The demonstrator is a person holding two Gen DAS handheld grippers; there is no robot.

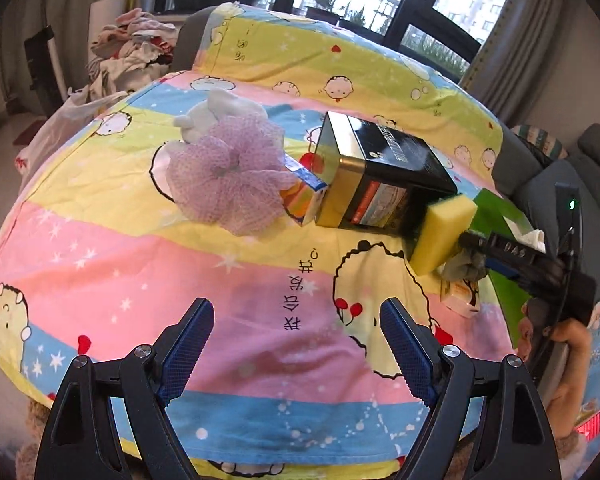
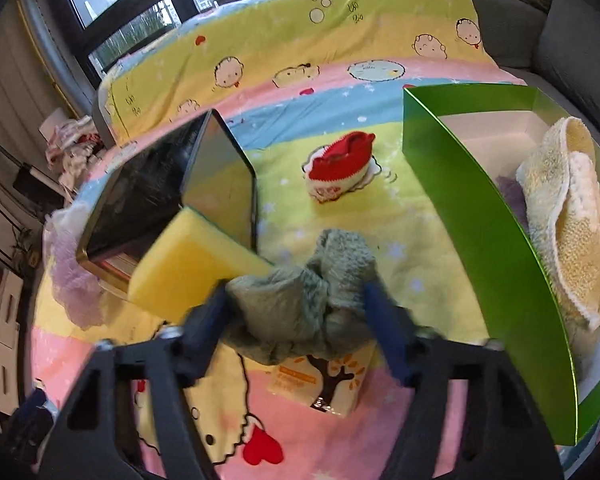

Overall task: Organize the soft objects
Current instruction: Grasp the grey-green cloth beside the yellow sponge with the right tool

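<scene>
Grey-green knitted cloth [image 2: 300, 300] sits pinched in the right claw [image 2: 300, 312], touching a yellow sponge [image 2: 188, 264].

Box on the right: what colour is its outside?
Bright green box, white inside; clearest in the right wrist view.

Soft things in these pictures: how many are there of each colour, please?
Purple: 1, mesh puff
White: 1, plush toy
Yellow: 2, sponge, woven pad in the green box
Grey-green: 1, knit cloth held in the right gripper
Red and white: 1, small knit piece
Total: 6
</scene>
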